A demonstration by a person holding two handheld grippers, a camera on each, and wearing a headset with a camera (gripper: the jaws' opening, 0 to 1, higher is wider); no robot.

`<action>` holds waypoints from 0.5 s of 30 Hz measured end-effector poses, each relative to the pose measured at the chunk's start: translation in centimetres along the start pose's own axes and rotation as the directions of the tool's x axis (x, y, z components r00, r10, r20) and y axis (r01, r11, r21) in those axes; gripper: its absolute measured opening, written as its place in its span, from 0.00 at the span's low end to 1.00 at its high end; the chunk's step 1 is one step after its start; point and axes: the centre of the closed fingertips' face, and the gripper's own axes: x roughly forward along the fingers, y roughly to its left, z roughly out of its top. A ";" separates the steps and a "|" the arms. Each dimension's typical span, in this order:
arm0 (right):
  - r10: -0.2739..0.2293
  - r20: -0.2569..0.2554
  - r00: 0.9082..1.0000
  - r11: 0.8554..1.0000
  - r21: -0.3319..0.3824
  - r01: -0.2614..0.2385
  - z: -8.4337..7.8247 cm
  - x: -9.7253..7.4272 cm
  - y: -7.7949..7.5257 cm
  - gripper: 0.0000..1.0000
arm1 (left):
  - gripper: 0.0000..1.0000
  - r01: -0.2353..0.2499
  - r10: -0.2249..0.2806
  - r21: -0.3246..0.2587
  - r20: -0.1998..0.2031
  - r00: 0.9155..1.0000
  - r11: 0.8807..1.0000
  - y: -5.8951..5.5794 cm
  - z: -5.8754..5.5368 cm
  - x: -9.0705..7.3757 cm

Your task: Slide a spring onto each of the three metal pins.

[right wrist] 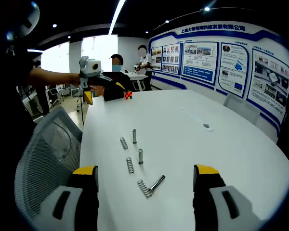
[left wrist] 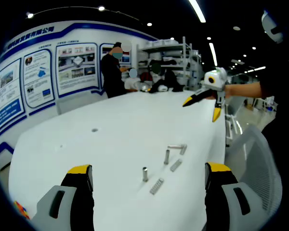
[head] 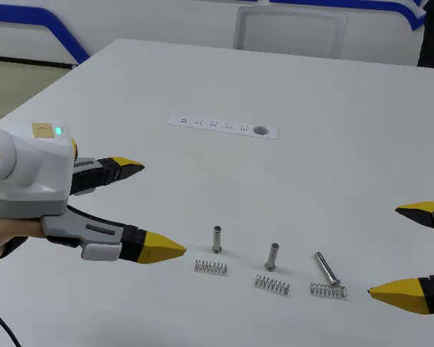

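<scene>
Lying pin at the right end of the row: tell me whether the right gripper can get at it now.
Probably yes. The right gripper is open, its jaws pointing toward the lying pin with bare table between them. Only the nearest spring lies at the pin's end.

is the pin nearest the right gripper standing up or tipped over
Tipped over: the pin lies flat on the table beside a spring, while the middle pin and the left pin stand upright.

White table (head: pixel 333 166): 3 pins (head: pixel 272 256), 3 springs (head: pixel 272 284), socket strip (head: pixel 224 126), coloured cube (right wrist: pixel 128 95).
</scene>
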 end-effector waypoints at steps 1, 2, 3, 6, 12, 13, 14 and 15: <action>0.003 0.004 1.000 1.000 0.006 -0.003 0.1 0.0 0.1 0.82 | 0.99 0.004 -0.004 0.000 -0.002 1.000 1.000 -0.1 0.0 0.0; 0.004 0.005 1.000 1.000 0.009 -0.004 0.1 0.1 0.1 0.82 | 0.99 0.012 -0.012 -0.001 -0.006 1.000 1.000 -0.2 -0.1 0.0; 0.004 0.005 1.000 1.000 0.009 -0.004 0.1 0.1 0.1 0.82 | 0.99 0.017 -0.017 -0.002 -0.007 1.000 1.000 -0.2 -0.1 0.0; 0.007 0.000 1.000 1.000 0.015 -0.007 0.0 0.2 0.2 0.82 | 0.99 0.027 -0.027 0.000 -0.007 1.000 1.000 -0.4 0.0 -0.1; 0.005 -0.004 1.000 1.000 0.019 -0.005 -0.1 0.3 0.2 0.82 | 0.98 0.026 -0.026 0.002 -0.001 1.000 1.000 -0.4 0.1 -0.3; 0.005 -0.004 1.000 1.000 0.019 -0.005 -0.1 0.4 0.2 0.82 | 0.98 0.026 -0.026 0.002 -0.002 1.000 1.000 -0.5 0.1 -0.3; 0.005 -0.004 1.000 1.000 0.018 -0.005 -0.1 0.4 0.2 0.82 | 0.98 0.026 -0.026 0.002 -0.002 1.000 1.000 -0.4 0.1 -0.3; 0.005 -0.003 1.000 1.000 0.018 -0.005 -0.1 0.4 0.3 0.82 | 0.98 0.025 -0.025 0.002 -0.003 1.000 1.000 -0.4 0.1 -0.4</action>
